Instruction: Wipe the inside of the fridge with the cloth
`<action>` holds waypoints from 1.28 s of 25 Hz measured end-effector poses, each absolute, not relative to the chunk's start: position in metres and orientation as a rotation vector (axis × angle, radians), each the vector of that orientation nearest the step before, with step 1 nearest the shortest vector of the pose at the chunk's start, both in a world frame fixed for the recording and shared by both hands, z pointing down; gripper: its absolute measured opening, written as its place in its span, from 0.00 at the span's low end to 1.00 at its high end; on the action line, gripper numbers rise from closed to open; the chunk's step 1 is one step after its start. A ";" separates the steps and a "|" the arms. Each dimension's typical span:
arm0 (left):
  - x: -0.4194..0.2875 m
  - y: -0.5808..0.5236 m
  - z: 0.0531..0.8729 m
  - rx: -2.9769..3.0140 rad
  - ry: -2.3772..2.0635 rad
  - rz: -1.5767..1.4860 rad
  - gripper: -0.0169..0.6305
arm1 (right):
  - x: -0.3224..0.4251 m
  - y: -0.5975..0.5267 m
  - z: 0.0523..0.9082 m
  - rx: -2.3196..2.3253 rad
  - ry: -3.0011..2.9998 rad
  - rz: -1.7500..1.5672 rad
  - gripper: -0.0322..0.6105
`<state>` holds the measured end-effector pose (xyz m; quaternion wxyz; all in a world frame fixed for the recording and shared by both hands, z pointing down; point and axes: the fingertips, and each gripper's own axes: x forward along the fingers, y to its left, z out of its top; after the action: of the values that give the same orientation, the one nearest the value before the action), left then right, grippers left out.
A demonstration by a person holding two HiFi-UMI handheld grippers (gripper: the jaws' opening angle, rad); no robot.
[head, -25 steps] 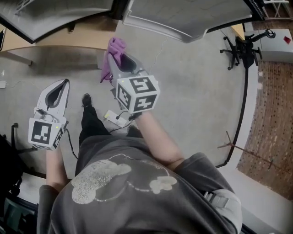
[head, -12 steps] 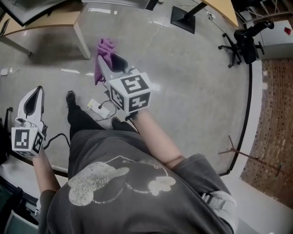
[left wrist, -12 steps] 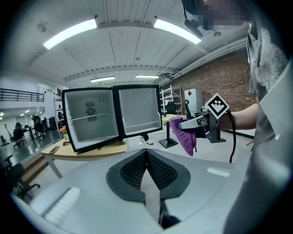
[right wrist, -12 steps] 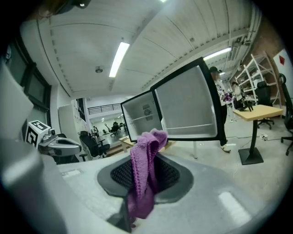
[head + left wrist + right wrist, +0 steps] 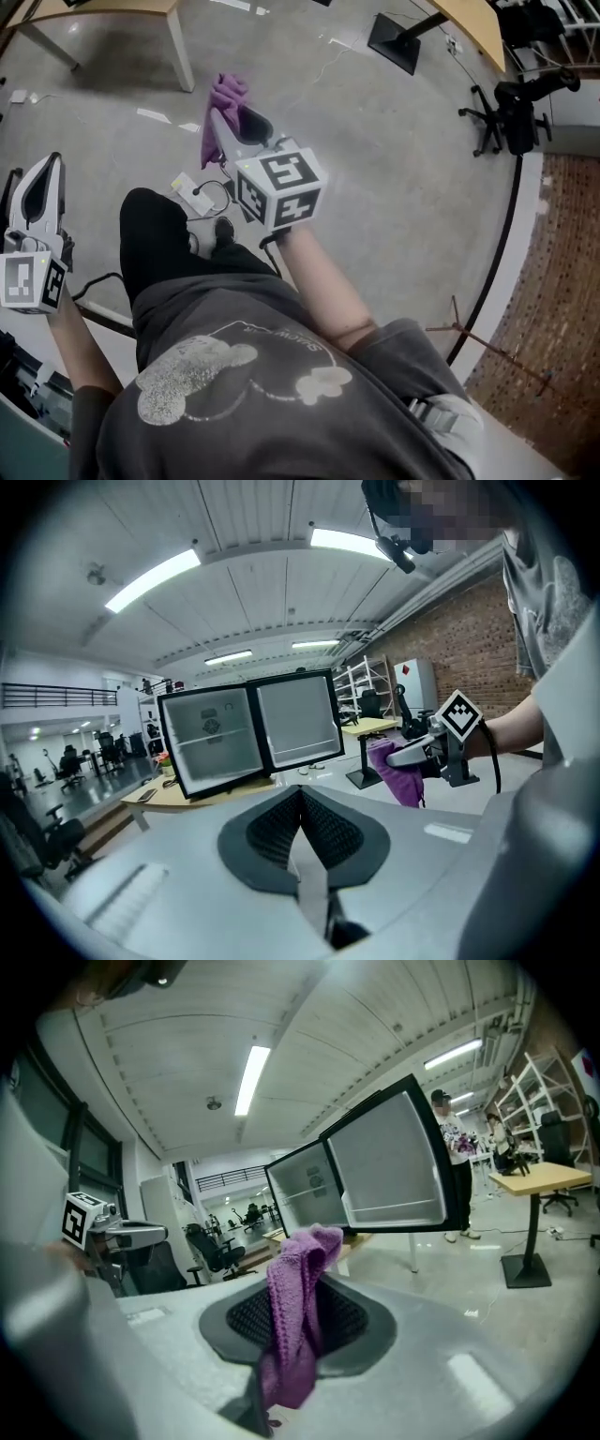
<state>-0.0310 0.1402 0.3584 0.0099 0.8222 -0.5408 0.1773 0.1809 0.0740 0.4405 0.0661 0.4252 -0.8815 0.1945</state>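
My right gripper point(image 5: 218, 112) is held out over the floor, shut on a purple cloth point(image 5: 225, 105) that hangs from its tips. In the right gripper view the cloth point(image 5: 296, 1302) drapes down between the pads, and the open fridge point(image 5: 370, 1180) stands ahead on a table, door swung right. My left gripper point(image 5: 50, 161) is low at the left, shut with nothing in it. In the left gripper view its pads point(image 5: 323, 832) meet, the open fridge point(image 5: 246, 735) is ahead, and the right gripper's cloth point(image 5: 401, 772) shows at the right.
A table leg point(image 5: 178, 45) and a stand base point(image 5: 397, 41) are at the top of the head view. Cables and a power strip point(image 5: 192, 192) lie on the floor by the person's leg. An office chair point(image 5: 514, 108) stands at the right. A person point(image 5: 461, 1162) stands beyond the fridge.
The head view has swung away from the fridge doors, which have left the top edge. The left gripper has drifted to the far left. The right gripper still holds the cloth.
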 end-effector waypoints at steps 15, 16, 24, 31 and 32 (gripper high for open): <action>-0.051 0.190 0.385 2.383 -1.824 0.436 0.05 | 0.114 0.084 0.449 0.984 -2.738 0.569 0.18; -0.049 0.192 0.385 2.386 -1.824 0.420 0.05 | 0.112 0.084 0.448 0.983 -2.738 0.568 0.18; -0.027 0.231 0.385 2.422 -1.813 0.272 0.05 | 0.121 0.114 0.457 1.000 -2.694 0.541 0.18; -0.012 0.305 0.394 2.424 -1.812 0.217 0.05 | 0.152 0.166 0.454 1.107 -2.693 0.510 0.18; -0.009 0.316 0.395 2.424 -1.811 0.214 0.05 | 0.159 0.176 0.454 1.124 -2.686 0.511 0.18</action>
<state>-0.0092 0.3163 0.3945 0.0540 0.7980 -0.5961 0.0705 0.1586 0.1756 0.4539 0.0923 0.3786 -0.9047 0.1720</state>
